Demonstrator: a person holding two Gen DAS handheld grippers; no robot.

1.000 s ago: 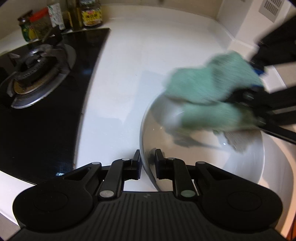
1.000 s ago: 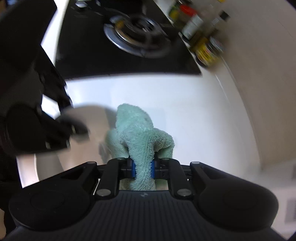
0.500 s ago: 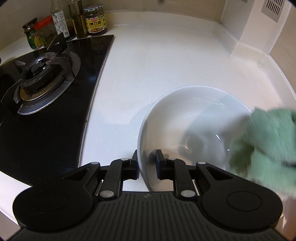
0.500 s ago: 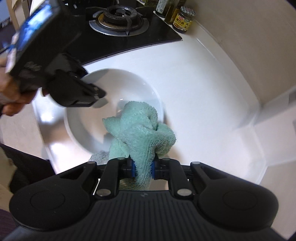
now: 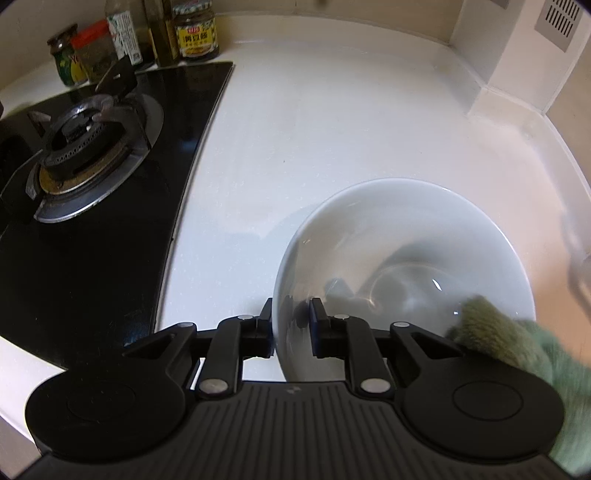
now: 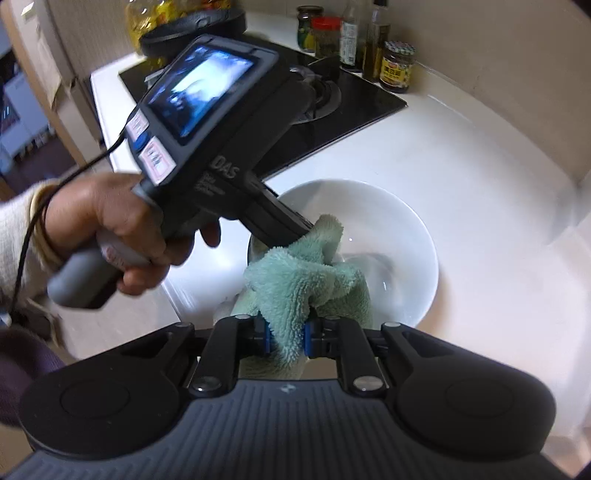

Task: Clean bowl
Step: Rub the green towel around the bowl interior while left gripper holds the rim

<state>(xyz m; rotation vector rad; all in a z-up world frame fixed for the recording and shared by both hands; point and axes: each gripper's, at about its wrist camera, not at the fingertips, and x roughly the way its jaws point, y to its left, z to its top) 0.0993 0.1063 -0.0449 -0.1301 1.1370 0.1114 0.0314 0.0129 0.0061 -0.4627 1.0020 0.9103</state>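
Observation:
A white bowl [image 5: 424, 206] stands on the white counter [image 5: 314, 129]. My left gripper [image 5: 291, 325] straddles its near rim, one finger outside the wall and one inside; the jaws are closing and the pads sit against the wall. In the right wrist view a hand [image 6: 110, 229] holds that gripper over the bowl [image 6: 399, 229], with its fingertips hidden behind the cloth. My right gripper [image 6: 287, 338] is shut on a bunched green terry cloth [image 6: 306, 280]. The cloth hangs over the bowl's near left rim and shows as a blurred green edge [image 5: 517, 343] in the left wrist view.
A black gas hob with a burner [image 5: 74, 147] lies left of the bowl. Jars and bottles [image 5: 195, 33] line the back wall behind it. A boxed wall corner with a vent [image 5: 517, 55] rises at the back right. Beige wall borders the counter on the right.
The cloth swept out of the bowl's far side to its near right edge in the left wrist view. My right gripper rolled and drew back. The left gripper stayed on the rim.

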